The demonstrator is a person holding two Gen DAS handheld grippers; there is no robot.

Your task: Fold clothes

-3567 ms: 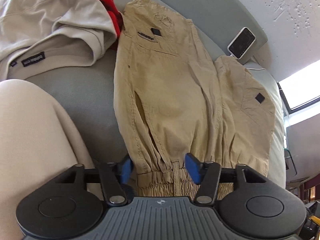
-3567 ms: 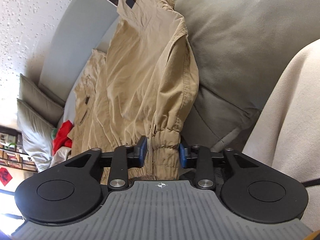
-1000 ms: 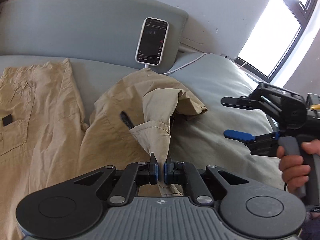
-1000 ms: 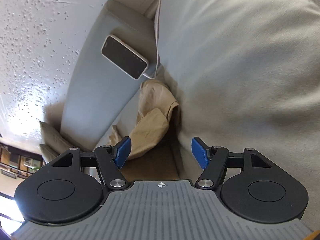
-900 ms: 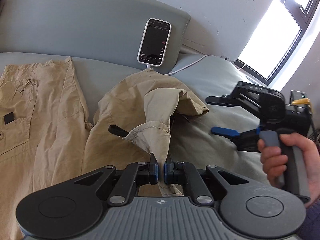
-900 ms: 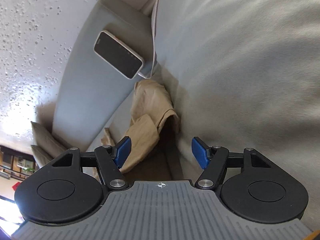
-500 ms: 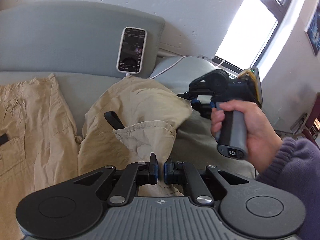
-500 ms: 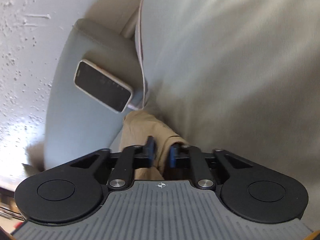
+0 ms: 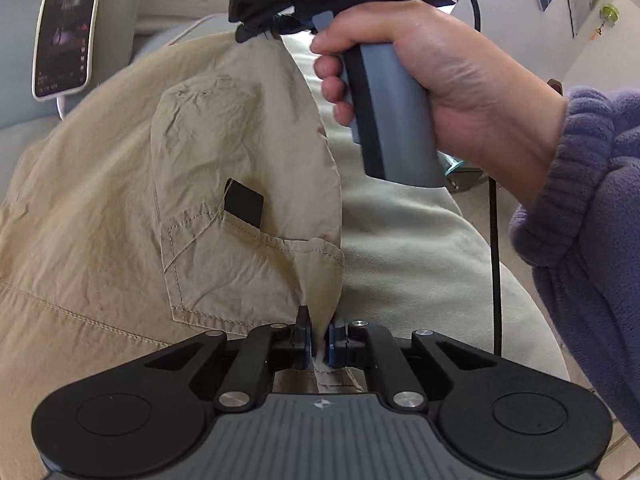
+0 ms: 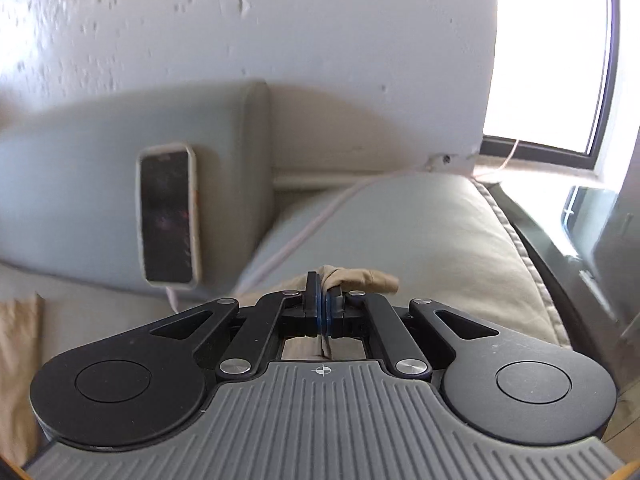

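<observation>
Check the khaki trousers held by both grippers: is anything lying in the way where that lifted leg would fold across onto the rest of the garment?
Nothing visible does. The left gripper and right gripper both pinch the khaki trousers, and the fabric to the left lies bare. The phone leans on the sofa back, clear of it.

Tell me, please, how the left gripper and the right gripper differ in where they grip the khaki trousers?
The left gripper pinches the khaki trousers at the near edge, below the pocket flap; the right gripper pinches the far edge, nearer the phone. The right one's jaws are easing open; the left's are not. Both have cloth between their pads.
</observation>
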